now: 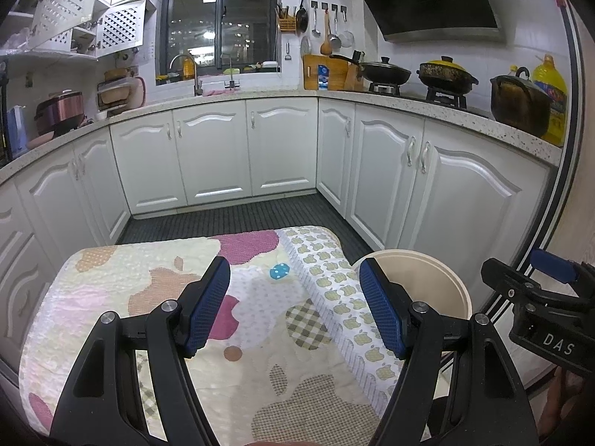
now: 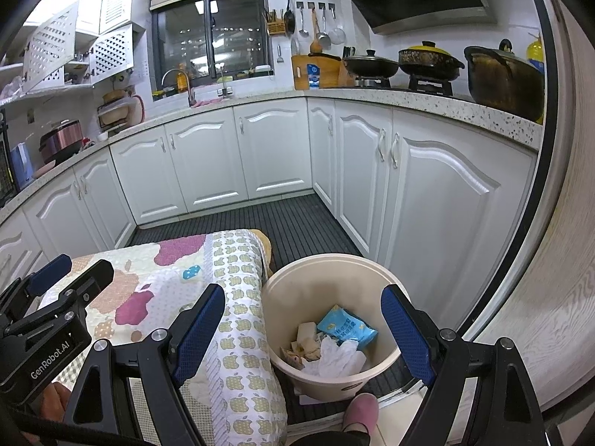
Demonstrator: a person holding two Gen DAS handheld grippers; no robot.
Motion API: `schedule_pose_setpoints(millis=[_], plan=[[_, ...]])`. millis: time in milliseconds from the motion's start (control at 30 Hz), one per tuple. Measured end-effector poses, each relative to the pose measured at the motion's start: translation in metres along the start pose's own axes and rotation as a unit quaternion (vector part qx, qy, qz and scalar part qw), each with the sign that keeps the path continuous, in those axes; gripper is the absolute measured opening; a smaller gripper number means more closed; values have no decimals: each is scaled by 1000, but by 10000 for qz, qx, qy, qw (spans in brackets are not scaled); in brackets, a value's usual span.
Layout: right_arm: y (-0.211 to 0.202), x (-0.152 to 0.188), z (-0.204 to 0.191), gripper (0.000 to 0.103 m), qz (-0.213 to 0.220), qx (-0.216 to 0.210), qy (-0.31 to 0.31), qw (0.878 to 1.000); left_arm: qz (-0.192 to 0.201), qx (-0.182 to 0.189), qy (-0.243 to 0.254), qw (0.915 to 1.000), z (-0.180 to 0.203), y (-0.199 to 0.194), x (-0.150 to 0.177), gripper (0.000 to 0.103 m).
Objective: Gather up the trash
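A cream round bin (image 2: 375, 271) stands on the dark floor, right of a table covered with an apple-patterned cloth (image 2: 238, 297). Inside it lie a blue snack packet (image 2: 346, 325), crumpled white tissue (image 2: 340, 358) and brown paper scraps (image 2: 305, 342). My right gripper (image 2: 303, 329) is open and empty, held above the bin's left part. My left gripper (image 1: 293, 304) is open and empty above the cloth (image 1: 148, 290). The bin's rim (image 1: 427, 260) shows to its right. The right gripper's body (image 1: 543, 304) shows at the right edge, the left gripper's body (image 2: 55, 304) at the left edge.
White cabinets (image 2: 260, 148) line the kitchen on three sides. A speckled counter (image 1: 446, 107) carries pots, a stove and a yellow oil bottle (image 1: 550, 93). A wood-grain door (image 2: 557, 278) stands right of the bin. A pink slipper (image 2: 360, 412) sits by the bin's base.
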State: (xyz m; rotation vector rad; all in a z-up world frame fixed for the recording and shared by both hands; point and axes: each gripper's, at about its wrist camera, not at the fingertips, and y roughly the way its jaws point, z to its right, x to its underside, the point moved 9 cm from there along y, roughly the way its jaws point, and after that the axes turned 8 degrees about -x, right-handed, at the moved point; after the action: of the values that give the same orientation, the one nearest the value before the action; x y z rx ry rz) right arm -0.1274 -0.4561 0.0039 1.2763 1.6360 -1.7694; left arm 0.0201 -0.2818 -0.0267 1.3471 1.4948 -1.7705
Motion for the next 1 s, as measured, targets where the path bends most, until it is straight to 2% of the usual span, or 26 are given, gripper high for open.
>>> schedule_pose_setpoints(millis=[1000], plan=[[9,0,-2,84,-141,6,-61,9999,-45,100,-1,9999,2,5,-2,71]])
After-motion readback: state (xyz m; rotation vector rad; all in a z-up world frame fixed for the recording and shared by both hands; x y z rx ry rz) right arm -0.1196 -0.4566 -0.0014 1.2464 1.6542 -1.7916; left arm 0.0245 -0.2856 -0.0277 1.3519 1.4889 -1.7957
